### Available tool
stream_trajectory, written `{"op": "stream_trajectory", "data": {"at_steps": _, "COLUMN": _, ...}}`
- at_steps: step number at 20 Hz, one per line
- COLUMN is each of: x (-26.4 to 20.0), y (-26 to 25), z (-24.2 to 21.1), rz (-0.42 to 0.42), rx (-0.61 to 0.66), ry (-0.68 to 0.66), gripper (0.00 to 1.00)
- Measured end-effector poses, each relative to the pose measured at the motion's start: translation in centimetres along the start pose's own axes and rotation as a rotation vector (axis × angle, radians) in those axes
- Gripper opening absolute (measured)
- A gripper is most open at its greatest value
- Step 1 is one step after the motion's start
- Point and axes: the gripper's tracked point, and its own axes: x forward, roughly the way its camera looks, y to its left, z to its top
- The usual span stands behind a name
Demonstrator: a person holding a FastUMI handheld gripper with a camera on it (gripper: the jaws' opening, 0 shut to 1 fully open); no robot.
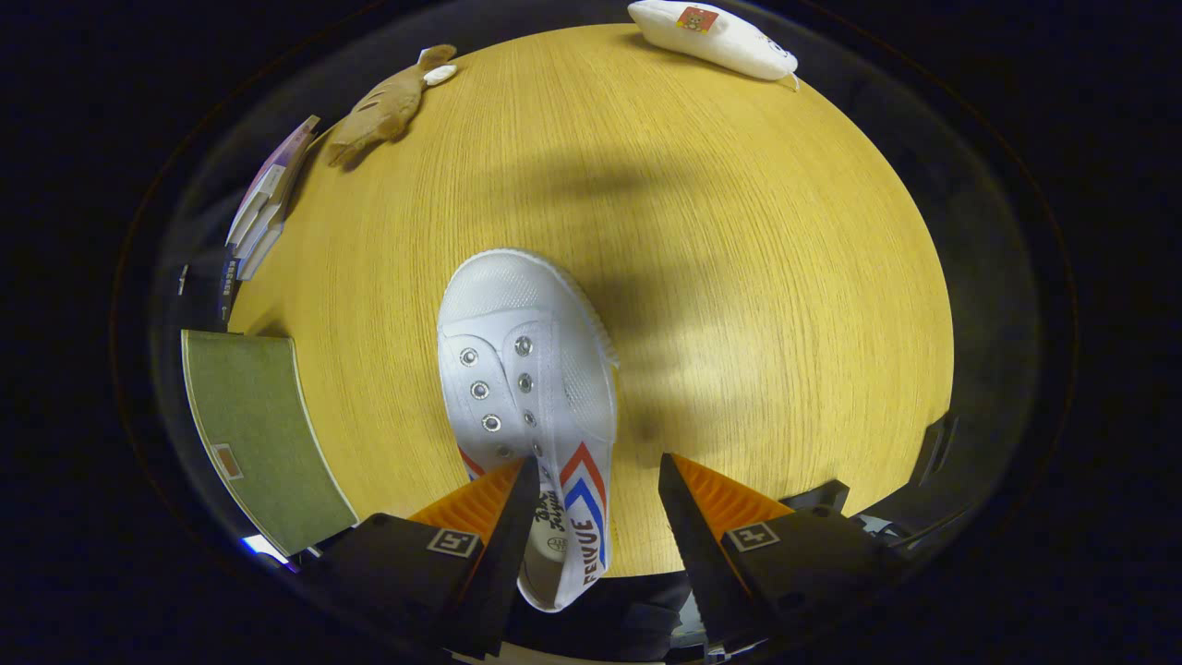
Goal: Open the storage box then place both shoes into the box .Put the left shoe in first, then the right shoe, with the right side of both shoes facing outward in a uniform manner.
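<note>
Jaws [591,480] apart, straddling the white shoe's [526,369] heel on the worktop [739,277]; no shoe looks boxed yet.

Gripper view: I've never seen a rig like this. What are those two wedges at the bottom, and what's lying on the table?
The camera rides on a hand-held gripper that a person carries; the wedges are its two fingers, standing apart and gripping nothing. Between them lies the heel end of a white shoe, toe pointing away, on a round wooden table. Beside the left finger sits a green storage box, with stacked books beyond it. Farther off lie a brown plush toy and a white pouch.
</note>
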Motion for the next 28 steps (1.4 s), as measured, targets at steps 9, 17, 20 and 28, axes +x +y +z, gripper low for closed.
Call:
{"op": "stream_trajectory", "data": {"at_steps": 9, "x": -0.1, "y": 0.7, "z": 0.1, "rz": 0.008, "rx": -0.048, "ry": 0.015, "gripper": 0.28}}
{"op": "stream_trajectory", "data": {"at_steps": 17, "x": -0.1, "y": 1.4, "z": 0.0, "rz": 0.167, "rx": -0.007, "ry": -0.021, "gripper": 0.12}}
{"op": "stream_trajectory", "data": {"at_steps": 20, "x": 0.7, "y": 1.9, "z": -0.2, "rz": 0.243, "rx": 0.020, "ry": -0.034, "gripper": 0.12}}
{"op": "stream_trajectory", "data": {"at_steps": 28, "x": 1.1, "y": 1.9, "z": 0.5, "rz": 0.382, "rx": -0.031, "ry": -0.098, "gripper": 0.12}}
